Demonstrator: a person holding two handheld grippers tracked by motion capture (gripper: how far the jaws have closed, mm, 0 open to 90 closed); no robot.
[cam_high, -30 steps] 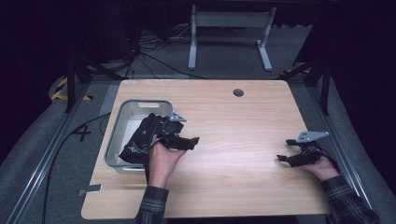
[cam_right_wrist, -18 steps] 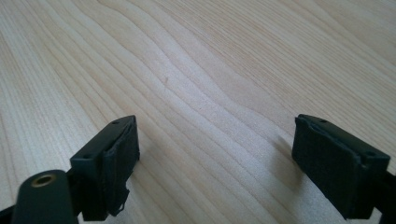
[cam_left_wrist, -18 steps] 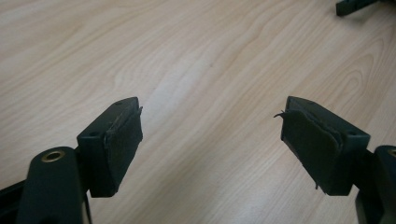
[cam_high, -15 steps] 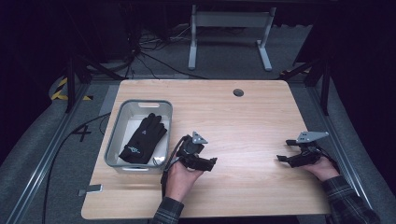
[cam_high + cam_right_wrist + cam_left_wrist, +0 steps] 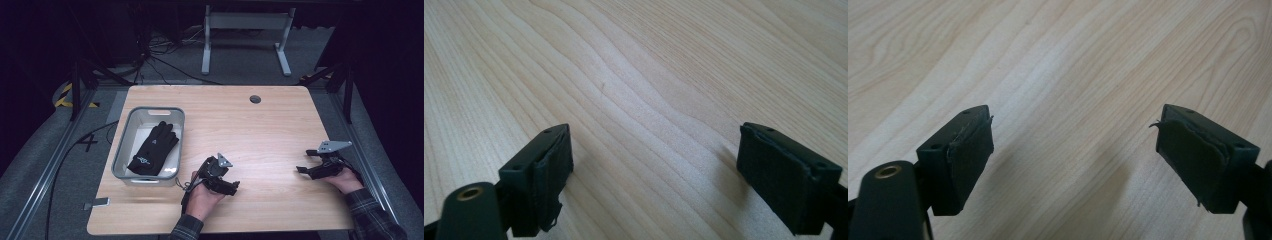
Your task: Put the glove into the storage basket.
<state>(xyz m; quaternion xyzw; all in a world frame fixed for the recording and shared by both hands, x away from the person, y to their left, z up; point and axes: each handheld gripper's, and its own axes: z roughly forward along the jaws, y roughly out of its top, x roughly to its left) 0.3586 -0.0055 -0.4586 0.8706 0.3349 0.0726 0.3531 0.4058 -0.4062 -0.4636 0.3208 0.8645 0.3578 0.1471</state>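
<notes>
lying in tray (image 5: 123, 150), glove (image 5: 154, 148), clear of jaws

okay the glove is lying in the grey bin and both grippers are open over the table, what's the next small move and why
Probably rest: set the left gripper down near the table's front edge. The black glove lies wholly inside the grey bin, both grippers hold nothing, and the right gripper sits low by the right edge.

left gripper (image 5: 235, 187) jaws apart, right gripper (image 5: 300, 170) likewise
</notes>
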